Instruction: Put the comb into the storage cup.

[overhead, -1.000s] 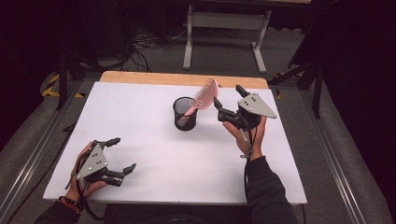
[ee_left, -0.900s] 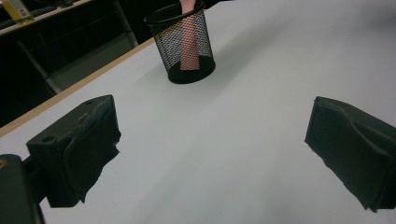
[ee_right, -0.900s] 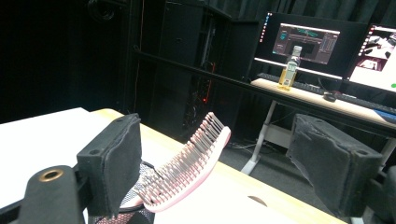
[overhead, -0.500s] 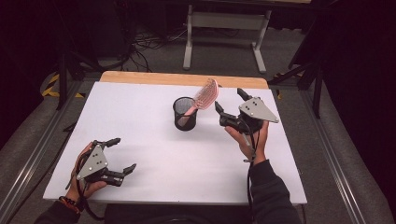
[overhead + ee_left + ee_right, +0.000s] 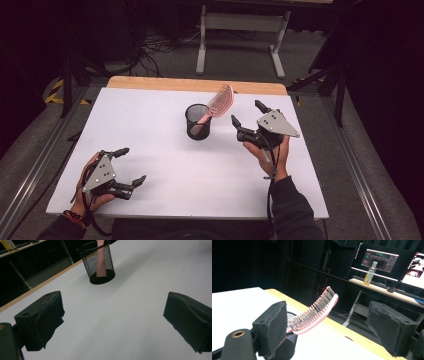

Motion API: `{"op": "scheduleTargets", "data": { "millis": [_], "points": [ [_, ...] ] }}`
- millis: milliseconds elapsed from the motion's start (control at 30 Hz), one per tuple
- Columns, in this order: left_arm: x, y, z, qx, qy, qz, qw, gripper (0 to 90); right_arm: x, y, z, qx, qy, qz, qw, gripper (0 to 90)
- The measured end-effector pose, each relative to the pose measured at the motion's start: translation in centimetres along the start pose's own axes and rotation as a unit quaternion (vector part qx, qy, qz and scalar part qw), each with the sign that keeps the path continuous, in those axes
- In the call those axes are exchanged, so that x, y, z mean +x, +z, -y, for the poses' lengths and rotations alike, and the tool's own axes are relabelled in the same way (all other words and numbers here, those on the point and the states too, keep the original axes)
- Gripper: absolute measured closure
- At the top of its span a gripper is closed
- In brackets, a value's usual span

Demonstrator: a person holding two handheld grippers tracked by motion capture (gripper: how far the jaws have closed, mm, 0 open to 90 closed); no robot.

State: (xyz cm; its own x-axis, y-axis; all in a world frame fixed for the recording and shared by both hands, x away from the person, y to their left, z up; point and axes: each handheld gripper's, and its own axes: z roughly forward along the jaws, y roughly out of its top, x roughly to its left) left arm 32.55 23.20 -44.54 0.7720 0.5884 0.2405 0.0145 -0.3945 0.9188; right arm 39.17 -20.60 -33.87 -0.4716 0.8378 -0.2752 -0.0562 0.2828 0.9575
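A black mesh cup (image 5: pixel 198 125) stands mid-table with a pink hairbrush (image 5: pixel 220 101) in it, handle down and bristled head leaning out to the right. My right gripper (image 5: pixel 246 112) hovers open just right of the brush head, touching nothing. In the right gripper view the hairbrush (image 5: pixel 317 312) rises out of the cup (image 5: pixel 287 347) beyond the wide jaws of the right gripper (image 5: pixel 329 330). My left gripper (image 5: pixel 131 165) rests open at the table's near left, empty. The left gripper view has the cup (image 5: pixel 98 265) far ahead of the spread left gripper (image 5: pixel 115 320).
The white table top (image 5: pixel 150 110) has a wooden strip (image 5: pixel 195 85) along its far edge. Beyond it stand a desk frame (image 5: pixel 240 25) and floor cables. In the right gripper view a desk with monitors (image 5: pixel 382 258) and a bottle (image 5: pixel 370 275) sits in the background.
My right gripper has drawn back a little from the brush, toward the near right. The brush, the cup and my left gripper have stayed put.
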Motion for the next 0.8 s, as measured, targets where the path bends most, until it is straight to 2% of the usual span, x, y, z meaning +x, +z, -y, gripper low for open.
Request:
{"op": "scheduleTargets", "data": {
  "millis": [400,500,800],
  "points": [
    [0.0,-0.1,0.0,0.001,0.000,0.002,1.0000,3.7,0.5,-1.3,0.7,-0.002,-0.015,-0.005,0.9999,16.7],
    [0.0,-0.1,0.0,0.000,0.001,0.002,1.0000,3.7,0.4,-1.8,0.6,-0.006,-0.020,-0.013,0.9997,16.5],
    [0.0,-0.1,0.0,-0.001,0.002,0.000,1.0000,3.7,0.1,-3.2,0.9,-0.010,-0.030,-0.014,0.9994,15.8]
  ]
}}
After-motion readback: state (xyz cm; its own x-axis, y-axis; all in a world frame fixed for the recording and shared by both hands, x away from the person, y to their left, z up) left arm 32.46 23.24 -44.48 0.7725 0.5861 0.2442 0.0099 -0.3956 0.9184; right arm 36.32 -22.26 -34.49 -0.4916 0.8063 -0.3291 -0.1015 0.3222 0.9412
